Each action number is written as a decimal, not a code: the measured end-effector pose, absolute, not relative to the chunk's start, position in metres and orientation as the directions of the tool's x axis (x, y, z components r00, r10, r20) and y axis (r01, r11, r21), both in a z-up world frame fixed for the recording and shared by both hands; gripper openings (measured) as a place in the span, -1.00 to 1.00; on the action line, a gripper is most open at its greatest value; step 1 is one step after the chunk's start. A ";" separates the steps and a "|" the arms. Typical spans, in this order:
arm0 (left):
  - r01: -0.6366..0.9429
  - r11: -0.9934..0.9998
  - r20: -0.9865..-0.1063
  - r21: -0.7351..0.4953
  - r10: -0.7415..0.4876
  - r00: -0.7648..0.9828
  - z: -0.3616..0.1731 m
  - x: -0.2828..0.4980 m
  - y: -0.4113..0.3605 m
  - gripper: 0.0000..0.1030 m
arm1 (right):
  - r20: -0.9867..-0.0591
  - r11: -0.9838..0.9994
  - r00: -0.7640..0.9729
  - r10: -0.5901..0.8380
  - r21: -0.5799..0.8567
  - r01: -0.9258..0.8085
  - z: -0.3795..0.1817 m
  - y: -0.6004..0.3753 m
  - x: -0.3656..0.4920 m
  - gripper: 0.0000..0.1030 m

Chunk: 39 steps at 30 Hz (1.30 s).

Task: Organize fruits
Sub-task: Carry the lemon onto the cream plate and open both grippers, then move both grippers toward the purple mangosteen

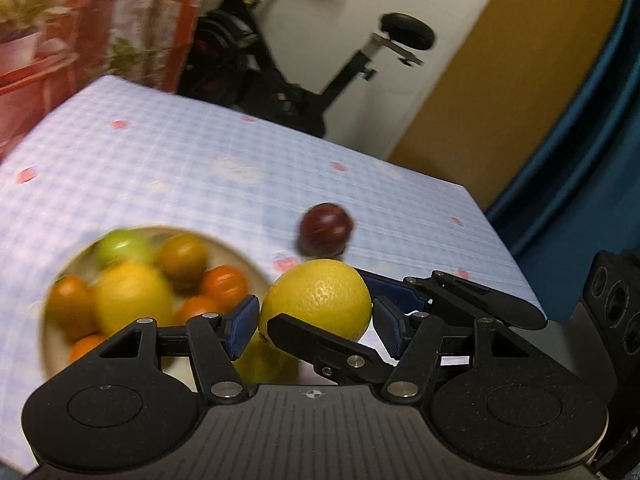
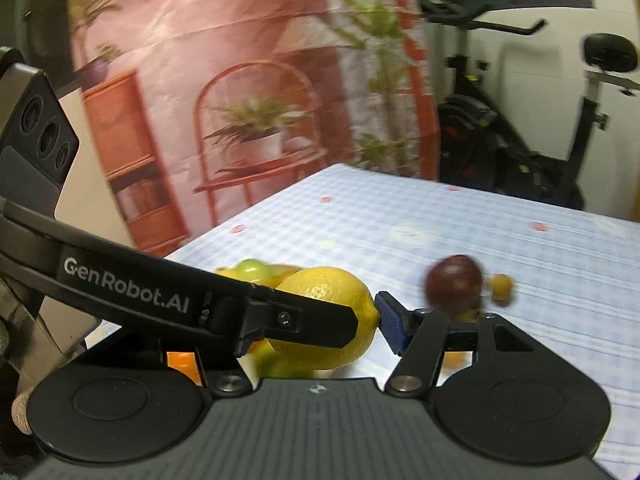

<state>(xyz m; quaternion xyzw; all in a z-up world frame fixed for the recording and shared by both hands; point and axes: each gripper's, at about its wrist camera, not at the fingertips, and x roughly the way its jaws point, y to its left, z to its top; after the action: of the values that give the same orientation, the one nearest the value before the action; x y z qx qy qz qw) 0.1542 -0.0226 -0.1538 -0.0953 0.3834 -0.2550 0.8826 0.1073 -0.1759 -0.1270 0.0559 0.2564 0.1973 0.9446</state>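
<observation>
Jaws of the left gripper (image 1: 316, 324) bracket a lemon (image 1: 320, 300) at lower centre of the left wrist view. The blue pads (image 1: 245, 325) sit against its left and right sides and appear to clamp it, and the lemon looks lifted off the surface (image 1: 160, 152).

The right gripper (image 2: 320, 332) reaches in from the right edge of that view. One black finger crosses the front of the lemon and the other lies behind it. In the right wrist view its right-hand pad touches the lemon's tip. Its other pad is hidden behind the left gripper's arm, so I cannot tell whether these jaws grip.

Just left of the lemon, at lower left of the left wrist view, stands a cream bowl (image 1: 236, 254) holding a green fruit (image 1: 124, 246), a second lemon (image 1: 132, 296) and several oranges (image 1: 224, 284), all blurred.

Above the lemon in the frame, a dark red plum (image 1: 326, 226) lies on the blue checked cloth. Beside the plum in the right wrist view is a small yellow-orange fruit (image 2: 500, 286).

An exercise bike (image 1: 280, 80) stands beyond the surface, at top centre.
</observation>
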 end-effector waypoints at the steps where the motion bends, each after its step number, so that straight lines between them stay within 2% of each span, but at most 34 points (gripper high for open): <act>1: 0.365 0.858 -0.631 -0.362 -0.514 0.581 -0.155 0.152 -0.016 0.27 | -0.466 0.911 0.782 0.412 0.201 -0.360 -0.128 -0.169 0.107 0.22; 13: 0.289 0.914 -0.672 -0.284 -0.405 0.620 -0.167 0.138 0.016 0.24 | -0.538 0.844 0.672 0.508 0.155 -0.513 -0.154 -0.118 0.123 0.22; 26: 0.290 0.926 -0.671 -0.241 -0.375 0.639 -0.173 0.134 0.011 0.27 | -0.514 0.829 0.675 0.529 0.145 -0.540 -0.161 -0.118 0.113 0.22; 32: 0.281 0.923 -0.622 -0.263 -0.384 0.682 -0.164 0.130 0.015 0.29 | -0.457 0.854 0.736 0.500 0.122 -0.505 -0.160 -0.138 0.096 0.21; 36: 0.261 0.931 -0.595 -0.255 -0.364 0.716 -0.159 0.128 0.012 0.57 | -0.397 0.906 0.815 0.422 0.157 -0.392 -0.160 -0.169 0.086 0.22; 39: 0.265 0.934 -0.576 -0.239 -0.356 0.736 -0.155 0.126 0.008 0.60 | -0.351 0.941 0.875 0.333 0.173 -0.289 -0.158 -0.192 0.080 0.28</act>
<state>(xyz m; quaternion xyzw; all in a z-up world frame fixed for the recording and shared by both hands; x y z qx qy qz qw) 0.1263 0.0077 -0.1548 -0.0706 0.3228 -0.1673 0.9289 0.0804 -0.1924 -0.1578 0.0578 0.1910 0.1610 0.9666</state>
